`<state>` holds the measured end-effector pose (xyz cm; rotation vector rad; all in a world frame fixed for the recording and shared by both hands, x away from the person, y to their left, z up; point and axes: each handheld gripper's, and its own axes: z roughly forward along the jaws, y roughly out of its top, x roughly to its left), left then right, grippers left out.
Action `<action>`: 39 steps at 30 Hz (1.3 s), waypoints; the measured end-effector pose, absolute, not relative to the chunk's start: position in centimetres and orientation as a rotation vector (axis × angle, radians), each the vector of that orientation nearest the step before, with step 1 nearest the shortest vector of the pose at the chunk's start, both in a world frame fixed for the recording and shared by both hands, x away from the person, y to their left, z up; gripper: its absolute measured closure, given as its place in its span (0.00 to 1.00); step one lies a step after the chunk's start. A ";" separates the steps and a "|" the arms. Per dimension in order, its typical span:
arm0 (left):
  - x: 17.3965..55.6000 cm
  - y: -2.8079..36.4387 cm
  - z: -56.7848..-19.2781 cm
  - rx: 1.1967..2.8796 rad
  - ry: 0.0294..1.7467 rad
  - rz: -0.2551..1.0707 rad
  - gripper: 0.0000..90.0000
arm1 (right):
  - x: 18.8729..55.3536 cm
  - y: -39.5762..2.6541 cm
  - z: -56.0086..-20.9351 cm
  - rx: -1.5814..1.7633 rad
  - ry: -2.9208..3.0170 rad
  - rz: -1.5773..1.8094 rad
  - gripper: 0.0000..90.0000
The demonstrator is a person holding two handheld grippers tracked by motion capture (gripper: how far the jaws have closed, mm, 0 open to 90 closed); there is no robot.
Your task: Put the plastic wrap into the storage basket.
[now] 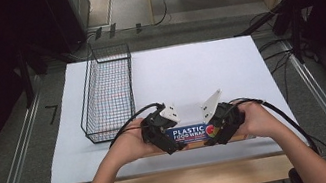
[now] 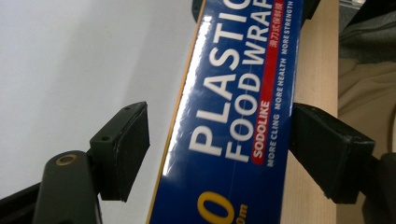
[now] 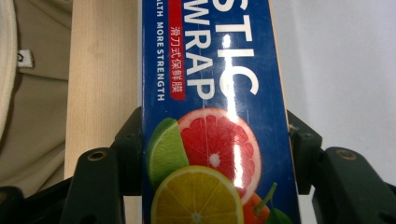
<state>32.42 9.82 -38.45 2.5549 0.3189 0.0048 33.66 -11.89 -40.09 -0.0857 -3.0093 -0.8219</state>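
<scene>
**Q:** Where is the box sitting right now?

**A:** I see the plastic food wrap box (image 1: pixel 189 133) lying lengthwise along the near edge of the white surface (image 1: pixel 198 70), roughly at its middle, blue printed face up. In the left gripper view the box (image 2: pixel 229 121) partly overhangs the bare wooden table edge (image 2: pixel 313 70) on the person's side.

**Q:** And your two claws?

**A:** My left gripper (image 1: pixel 167 139) straddles the left end of the box. Its jaws are spread: one pad touches the box's near side, the other stands clear of the far side with white surface showing between. My right gripper (image 1: pixel 221 129) is at the right end, over the printed citrus fruit (image 3: pixel 205 163). There both jaws press against the box's long sides, so it is pinching the box.

**Q:** Anything else on the surface?

**A:** A black wire basket (image 1: pixel 108 93) stands along the left edge, reaching to the far left corner, well apart from the box. The person's hands (image 1: pixel 132 145) hold both grippers from the near side.
</scene>
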 end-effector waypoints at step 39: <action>31.1 8.4 -40.1 2.679 0.213 0.070 0.43 | 32.7 -9.7 -39.6 0.004 -3.061 -0.786 0.46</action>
